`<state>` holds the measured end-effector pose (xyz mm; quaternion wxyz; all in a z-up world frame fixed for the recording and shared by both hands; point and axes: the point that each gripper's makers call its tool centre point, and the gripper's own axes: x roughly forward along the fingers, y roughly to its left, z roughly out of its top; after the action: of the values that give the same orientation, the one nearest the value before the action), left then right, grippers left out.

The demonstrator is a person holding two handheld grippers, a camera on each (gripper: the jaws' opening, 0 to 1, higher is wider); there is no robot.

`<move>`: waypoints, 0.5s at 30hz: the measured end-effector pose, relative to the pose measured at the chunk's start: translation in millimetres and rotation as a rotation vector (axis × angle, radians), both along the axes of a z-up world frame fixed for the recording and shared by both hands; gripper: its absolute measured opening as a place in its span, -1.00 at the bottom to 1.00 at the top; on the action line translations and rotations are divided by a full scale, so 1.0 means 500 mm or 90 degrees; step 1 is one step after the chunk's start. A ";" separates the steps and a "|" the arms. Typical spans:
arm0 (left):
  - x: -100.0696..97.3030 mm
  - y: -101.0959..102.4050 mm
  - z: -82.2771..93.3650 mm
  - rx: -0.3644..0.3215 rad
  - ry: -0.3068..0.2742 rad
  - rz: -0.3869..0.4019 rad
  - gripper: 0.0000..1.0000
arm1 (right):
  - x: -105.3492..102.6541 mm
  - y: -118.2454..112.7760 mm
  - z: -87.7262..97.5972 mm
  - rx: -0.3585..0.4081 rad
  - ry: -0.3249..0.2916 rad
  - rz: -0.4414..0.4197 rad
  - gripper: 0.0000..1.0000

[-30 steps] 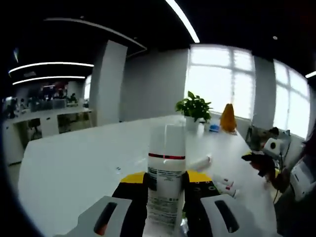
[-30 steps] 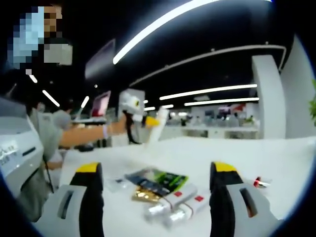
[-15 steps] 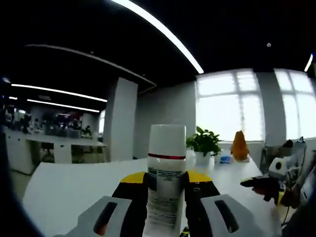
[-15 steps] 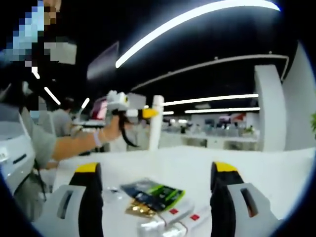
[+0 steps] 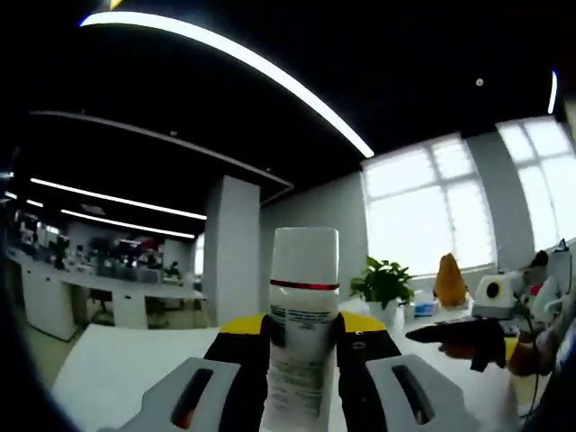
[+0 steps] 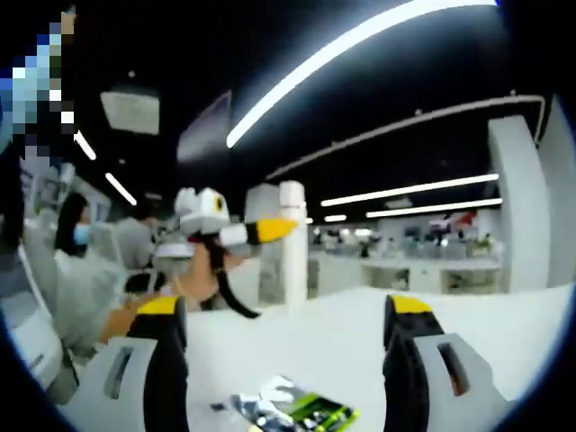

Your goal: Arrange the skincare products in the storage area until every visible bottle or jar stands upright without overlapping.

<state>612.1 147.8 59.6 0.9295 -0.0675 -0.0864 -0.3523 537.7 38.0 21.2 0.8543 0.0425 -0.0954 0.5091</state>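
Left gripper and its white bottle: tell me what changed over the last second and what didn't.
The left gripper has lifted the white bottle up off the white table; in the right gripper view it now stands upright. Both cameras tilted upward, so the tubes left the frame and only the green packet shows. The grip on the bottle stayed the same, and the right gripper stayed open.

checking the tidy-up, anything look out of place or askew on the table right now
A green and black sachet lies flat on the white table, crumpled at one end, not stood up. The white bottle with a red band is off the table, upright and clamped in the left gripper. The right gripper is open.
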 end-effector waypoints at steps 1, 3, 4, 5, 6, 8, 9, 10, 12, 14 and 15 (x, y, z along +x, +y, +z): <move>0.000 0.007 0.005 -0.003 -0.006 0.014 -0.45 | 0.011 0.006 0.014 0.021 0.025 0.014 0.78; 0.003 0.024 0.018 -0.005 -0.019 0.047 -0.45 | 0.027 0.020 0.043 0.063 0.063 0.052 0.72; 0.002 0.031 0.025 -0.005 -0.023 0.059 -0.45 | 0.034 0.030 0.053 0.083 0.088 0.073 0.70; 0.001 0.037 0.031 -0.006 -0.027 0.069 -0.45 | 0.042 0.040 0.061 0.106 0.123 0.094 0.68; -0.002 0.043 0.039 -0.009 -0.029 0.077 -0.45 | 0.048 0.055 0.076 0.146 0.168 0.134 0.66; -0.009 0.056 0.055 -0.018 -0.039 0.090 -0.45 | 0.052 0.076 0.086 0.189 0.223 0.184 0.68; -0.012 0.065 0.066 -0.030 -0.049 0.105 -0.45 | 0.058 0.086 0.088 0.211 0.259 0.205 0.70; -0.014 0.070 0.075 -0.037 -0.059 0.116 -0.45 | 0.066 0.095 0.089 0.241 0.290 0.218 0.72; -0.017 0.071 0.084 -0.034 -0.064 0.122 -0.45 | 0.081 0.117 0.082 0.271 0.359 0.248 0.72; -0.016 0.073 0.091 -0.034 -0.062 0.130 -0.45 | 0.089 0.138 0.077 0.306 0.424 0.274 0.75; -0.016 0.073 0.092 -0.035 -0.063 0.132 -0.45 | 0.090 0.143 0.076 0.324 0.441 0.281 0.75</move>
<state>604.0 184.2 105.5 0.9532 -0.0661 -0.1484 -0.2549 582.8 109.6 59.5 0.6697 0.4368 0.0847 0.5946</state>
